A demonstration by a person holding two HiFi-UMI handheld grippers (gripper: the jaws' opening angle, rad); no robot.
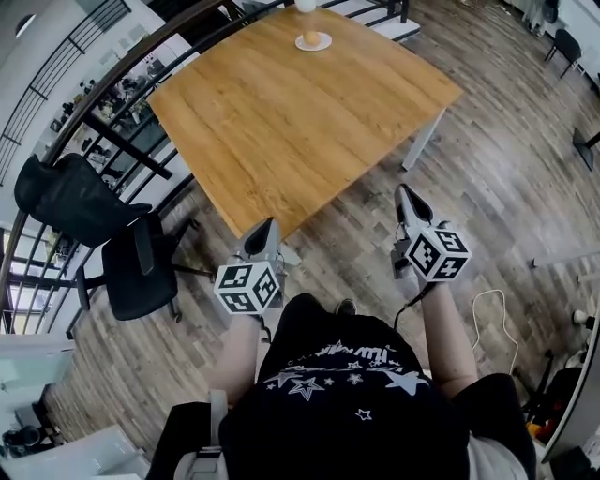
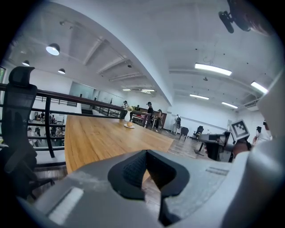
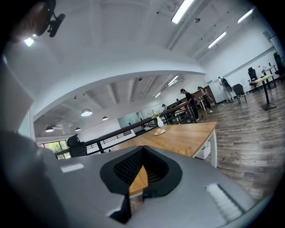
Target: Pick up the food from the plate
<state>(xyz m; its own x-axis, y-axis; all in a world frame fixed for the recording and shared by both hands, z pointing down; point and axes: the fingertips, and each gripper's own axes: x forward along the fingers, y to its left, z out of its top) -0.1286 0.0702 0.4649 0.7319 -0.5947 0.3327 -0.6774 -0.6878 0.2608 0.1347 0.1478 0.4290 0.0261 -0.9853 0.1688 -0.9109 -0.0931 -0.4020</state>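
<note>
- A wide wooden table [image 1: 281, 122] is filling the space ahead, with a black railing [image 1: 112, 141] running along its left side.
- A black office chair [image 1: 136, 267] is standing on the plank floor [image 1: 506, 187] left of the table's near corner.
- A white vase [image 1: 306, 5] is standing at the table's far edge, just behind the plate [image 1: 324, 44].
- A white cable [image 1: 487, 319] is lying looped on the floor at the person's right.
- The food [image 1: 311, 38], a small round orange-brown piece, is sitting on the white plate near the far end of the table, with the whole length of the tabletop lying between it and both grippers.
- The left gripper [image 1: 265, 230] is hovering at the table's near corner, its jaws pressing together on nothing.
- The right gripper [image 1: 405, 195] is hovering over the floor just off the table's near-right edge, its jaws likewise closed and empty, pointing toward the plate.
</note>
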